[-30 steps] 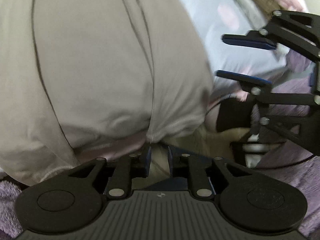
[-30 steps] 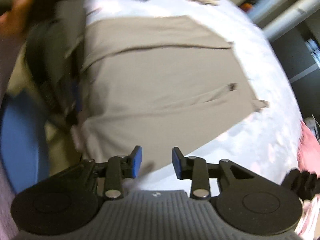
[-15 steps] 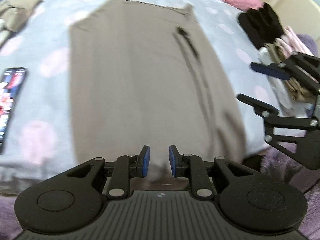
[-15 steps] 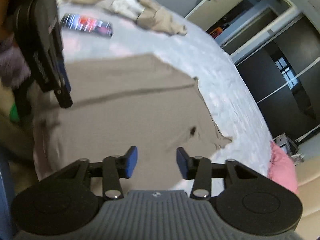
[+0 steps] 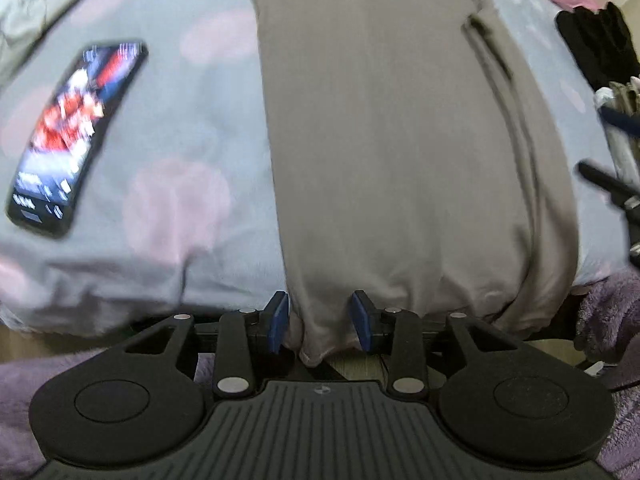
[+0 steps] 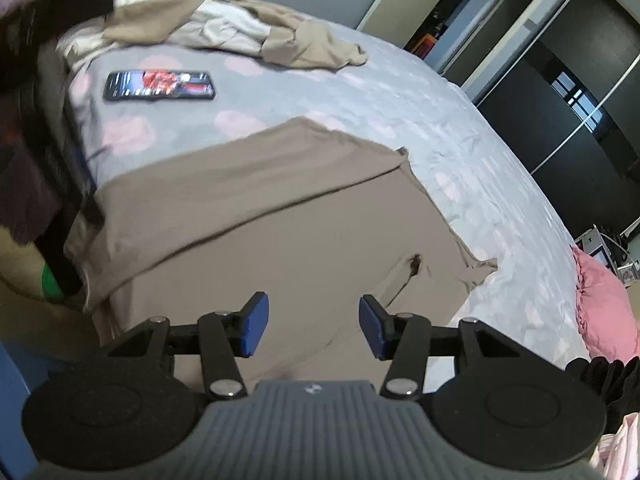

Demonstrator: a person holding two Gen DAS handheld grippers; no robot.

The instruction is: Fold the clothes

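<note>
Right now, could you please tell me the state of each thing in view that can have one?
Beige garment: spread flat on bed, near edge hanging over.
Phone: screen lit, lying flat.
Clothes pile: crumpled, unfolded.
Left gripper: jaws opening, garment's hem between them.
Right gripper: open, empty.

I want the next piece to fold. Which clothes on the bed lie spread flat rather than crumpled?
The taupe garment nearest the grippers lies spread flat at the bed's edge; the beige and white clothes beyond the phone are crumpled in a heap.
</note>
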